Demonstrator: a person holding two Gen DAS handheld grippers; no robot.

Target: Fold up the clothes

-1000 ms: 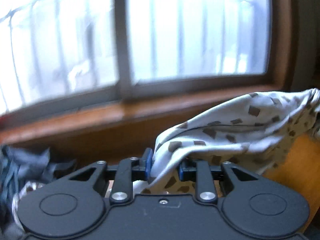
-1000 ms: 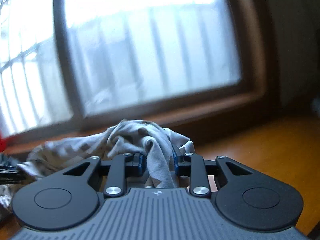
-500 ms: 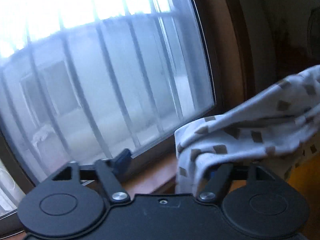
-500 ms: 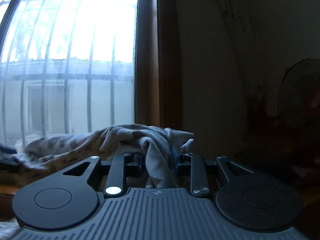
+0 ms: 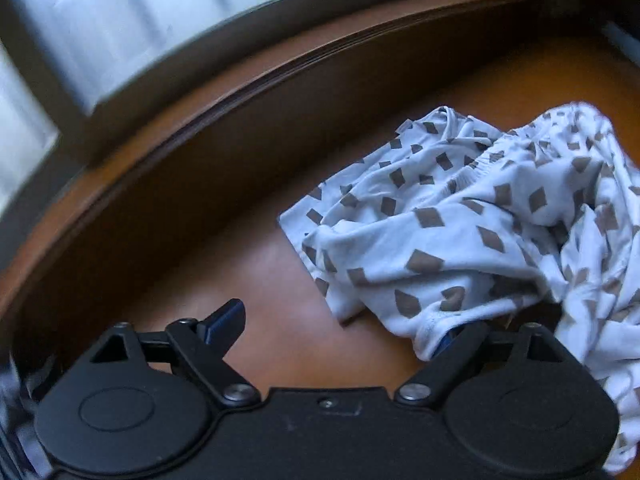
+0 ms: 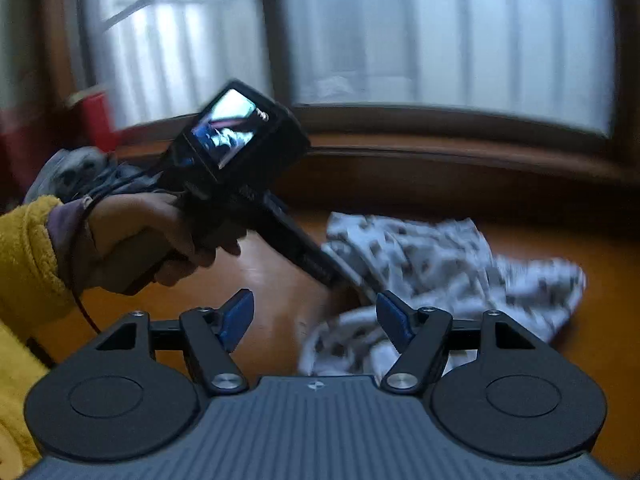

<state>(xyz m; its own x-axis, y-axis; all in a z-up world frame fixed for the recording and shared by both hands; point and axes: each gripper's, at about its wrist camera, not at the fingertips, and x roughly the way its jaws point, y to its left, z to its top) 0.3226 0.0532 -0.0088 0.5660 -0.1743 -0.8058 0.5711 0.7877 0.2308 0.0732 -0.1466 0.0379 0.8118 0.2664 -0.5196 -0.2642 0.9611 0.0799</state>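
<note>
A white garment with brown diamond marks (image 5: 460,232) lies crumpled on the orange wooden table (image 5: 248,280). My left gripper (image 5: 340,332) is low over the table with its jaws opening wide. Its left blue pad (image 5: 224,322) is bare, and a hem of the garment drapes over the right finger. In the right wrist view the garment (image 6: 440,256) spreads ahead and to the right. My right gripper (image 6: 316,316) hangs just above its near edge, jaws opening, no cloth pinched between the blue pads (image 6: 238,316). A hand (image 6: 152,232) in a yellow sleeve holds the left gripper's handle.
A wooden sill (image 5: 280,76) and a barred window (image 6: 440,32) run along the table's far side. A grey heap of other clothes (image 6: 76,172) lies at the far left, with a red object (image 6: 92,116) behind it. Bare tabletop (image 6: 272,280) lies left of the garment.
Both grippers were shut on the garment and held it up before the window. Now both have opened and tilted down, and the garment lies on the table.
</note>
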